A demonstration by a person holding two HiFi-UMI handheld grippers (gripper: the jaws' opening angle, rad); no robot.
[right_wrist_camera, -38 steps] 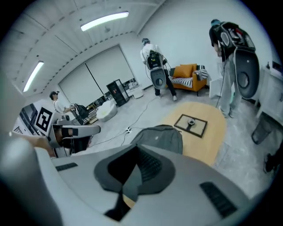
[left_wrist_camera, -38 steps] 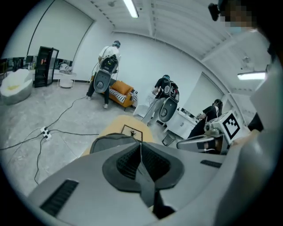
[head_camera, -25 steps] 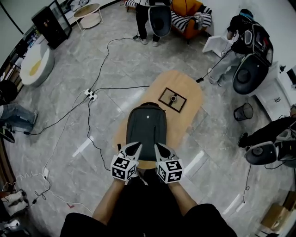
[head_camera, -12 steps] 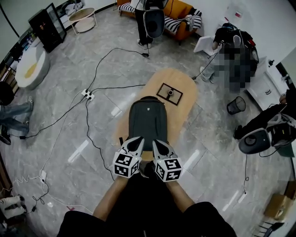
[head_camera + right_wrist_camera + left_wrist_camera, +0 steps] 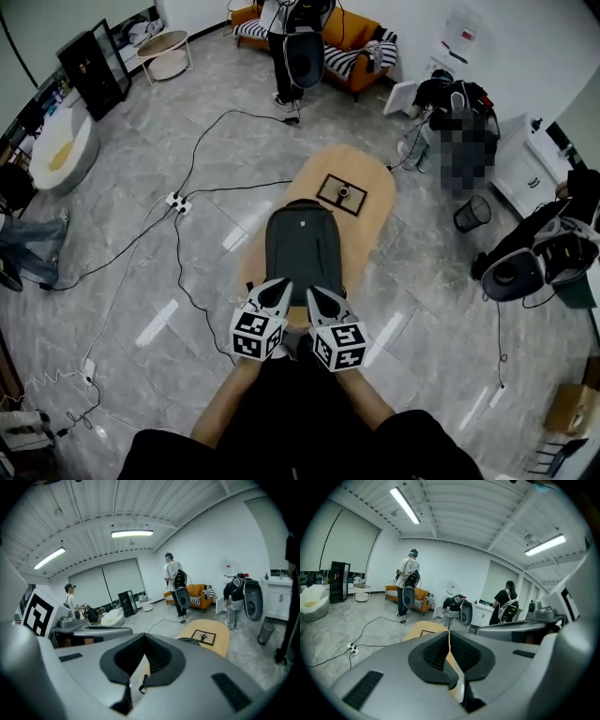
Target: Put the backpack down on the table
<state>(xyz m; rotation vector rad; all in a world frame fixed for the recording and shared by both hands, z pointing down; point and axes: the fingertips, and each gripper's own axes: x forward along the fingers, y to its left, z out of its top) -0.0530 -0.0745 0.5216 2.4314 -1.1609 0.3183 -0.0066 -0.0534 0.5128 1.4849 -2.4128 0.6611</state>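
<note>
Evidently the fingers of the left gripper (image 5: 276,289) and the right gripper (image 5: 315,294) are pressed together, empty, at the near end of the backpack (image 5: 302,246), which lies flat along the table (image 5: 367,183). Best to draw them away gently, so nothing drags it.

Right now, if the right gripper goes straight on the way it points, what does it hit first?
Most likely the backpack: the right gripper, jaws shut, points at its near end on the table. Depth is unclear, so it might skim over the top.
</note>
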